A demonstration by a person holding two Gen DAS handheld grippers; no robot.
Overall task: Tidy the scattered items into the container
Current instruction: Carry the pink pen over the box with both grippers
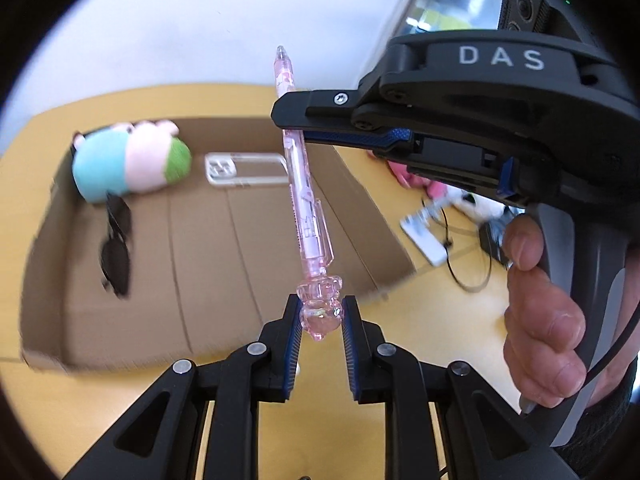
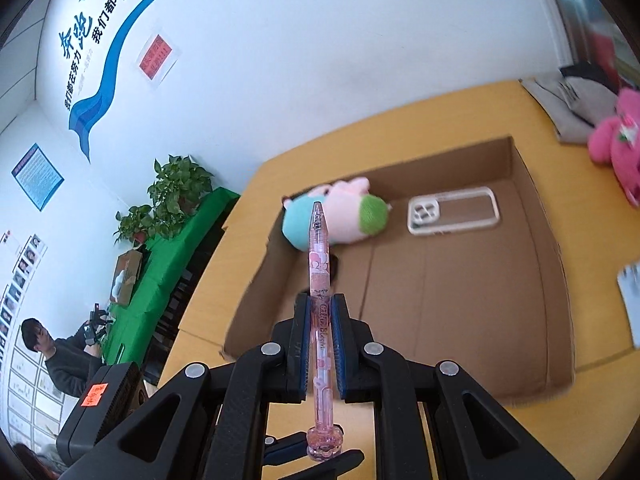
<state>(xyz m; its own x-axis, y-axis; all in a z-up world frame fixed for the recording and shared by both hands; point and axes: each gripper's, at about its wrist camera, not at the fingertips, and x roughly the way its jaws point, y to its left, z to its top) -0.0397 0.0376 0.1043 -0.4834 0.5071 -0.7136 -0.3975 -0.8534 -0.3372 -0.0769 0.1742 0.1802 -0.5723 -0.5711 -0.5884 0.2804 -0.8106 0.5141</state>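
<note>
The pink pen (image 1: pixel 306 208) hangs in the air above the near edge of the cardboard box (image 1: pixel 248 240), held at two places at once. The left gripper (image 1: pixel 320 316) has its jaws drawn narrow around the moulded charm at the pen's cap end, pads pressing on either side of that knob, while the right gripper (image 2: pixel 320 320) has its jaws nearly together on the barrel, roughly at mid-length, with the tip pointing out over the box toward the plush toy (image 2: pixel 340 216). The pen looks like thin, clear, hard plastic: light, stiff and smooth, so it should carry easily but could slide or swivel between the pads if pinched only lightly. The charm end is lumpy and rounded, a poor seat for flat pads and probably the most breakable part; the straight barrel gives the surer hold, and the clip side may keep it from rolling. Inside the box, the plush toy lies at the far left corner, the sunglasses (image 1: pixel 116 248) just in front of it, and the clear phone case (image 1: pixel 246 170) lies beside the toy along the far wall; the pen is likely safest let go low over the bare floor at the box's near side.
</note>
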